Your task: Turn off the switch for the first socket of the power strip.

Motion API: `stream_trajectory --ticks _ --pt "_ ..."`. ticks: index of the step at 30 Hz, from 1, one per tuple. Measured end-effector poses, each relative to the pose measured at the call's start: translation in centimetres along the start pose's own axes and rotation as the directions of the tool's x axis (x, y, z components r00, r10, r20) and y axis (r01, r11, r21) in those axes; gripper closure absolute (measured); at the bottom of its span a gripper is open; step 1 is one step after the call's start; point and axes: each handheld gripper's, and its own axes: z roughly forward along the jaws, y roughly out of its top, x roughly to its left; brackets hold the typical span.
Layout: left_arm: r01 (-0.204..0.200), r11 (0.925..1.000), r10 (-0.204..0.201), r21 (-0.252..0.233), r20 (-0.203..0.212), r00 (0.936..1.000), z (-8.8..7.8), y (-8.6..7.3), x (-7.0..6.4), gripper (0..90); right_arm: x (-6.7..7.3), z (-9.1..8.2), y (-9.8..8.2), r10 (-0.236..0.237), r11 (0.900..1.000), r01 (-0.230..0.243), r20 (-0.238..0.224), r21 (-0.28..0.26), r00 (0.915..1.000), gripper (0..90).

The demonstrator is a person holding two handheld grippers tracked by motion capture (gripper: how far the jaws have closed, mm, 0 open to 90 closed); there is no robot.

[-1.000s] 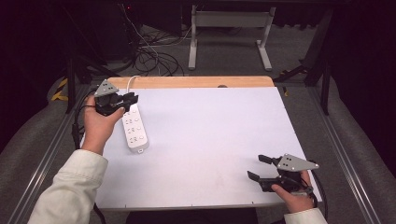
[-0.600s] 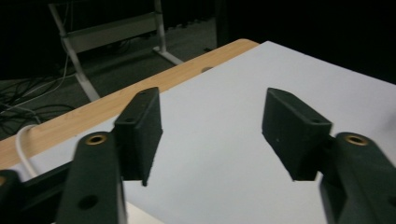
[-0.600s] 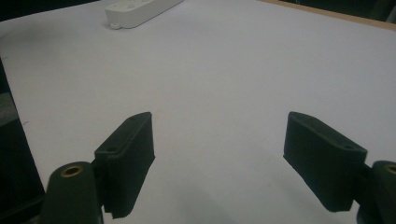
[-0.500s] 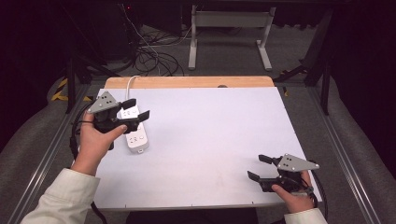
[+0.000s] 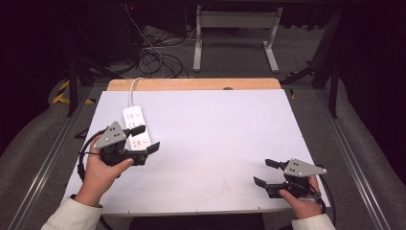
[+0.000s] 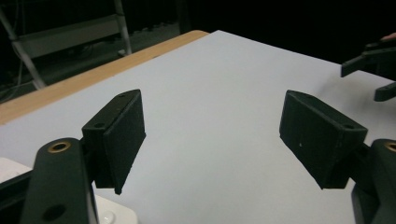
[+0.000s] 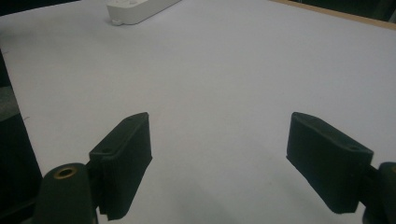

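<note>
Lying flat on the white counter (image 5: pixel 215 143) near its far left corner: a white rigid plastic power strip (image 5: pixel 136 128), cord trailing off the back edge. Hovering just over its near end, left gripper (image 5: pixel 143 139), jaws having just been opening, now wide, nothing between. Resting near the right front edge, right gripper (image 5: pixel 262 173), jaws wide, empty. Probably light, stiff, smooth; best pinching across the narrow sides mid-length.

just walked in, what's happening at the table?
A person works two handheld grippers over a white table. The left gripper sits at the near end of a white power strip; its jaws have just been opening and now stand wide with nothing between them, so the strip lies free. The right gripper rests at the near right corner, jaws open and empty.
</note>
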Motion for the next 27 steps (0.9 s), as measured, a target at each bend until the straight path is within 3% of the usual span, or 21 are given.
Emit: stream_trajectory --ticks 9,13,16,22,25,27 --pt "-0.011 0.9989 0.009 0.046 0.034 0.9994 0.1 -3.3 -1.6 21.8 0.1 0.0 -0.1 -0.025 1.000 0.025 -0.013 0.011 0.9996 18.0" --pt "-0.061 0.9968 0.060 0.052 0.023 0.9979 0.3 -4.8 -2.1 21.8 0.1 0.0 -0.1 -0.028 1.000 0.028 -0.011 0.010 0.9995 17.2" --pt "-0.071 0.9963 0.068 0.048 0.047 0.9966 0.2 -5.8 -2.1 22.1 0.1 0.0 -0.1 -0.032 0.999 0.032 -0.010 0.009 0.9994 16.8" --pt "-0.026 0.9972 0.021 0.071 0.082 0.9964 0.3 -7.2 -2.2 23.3 0.1 0.1 -0.2 -0.032 0.999 0.033 -0.012 0.010 0.9994 16.7" --pt "0.040 0.9961 -0.048 0.078 0.108 0.9930 0.6 -8.2 -2.1 23.1 0.2 0.0 -0.1 -0.033 0.999 0.033 -0.013 0.007 0.9994 16.5" --pt "0.077 0.9942 -0.084 0.075 0.098 0.9916 0.6 -8.7 -2.0 22.8 0.1 0.0 -0.2 -0.032 0.999 0.032 -0.014 0.007 0.9994 16.5"
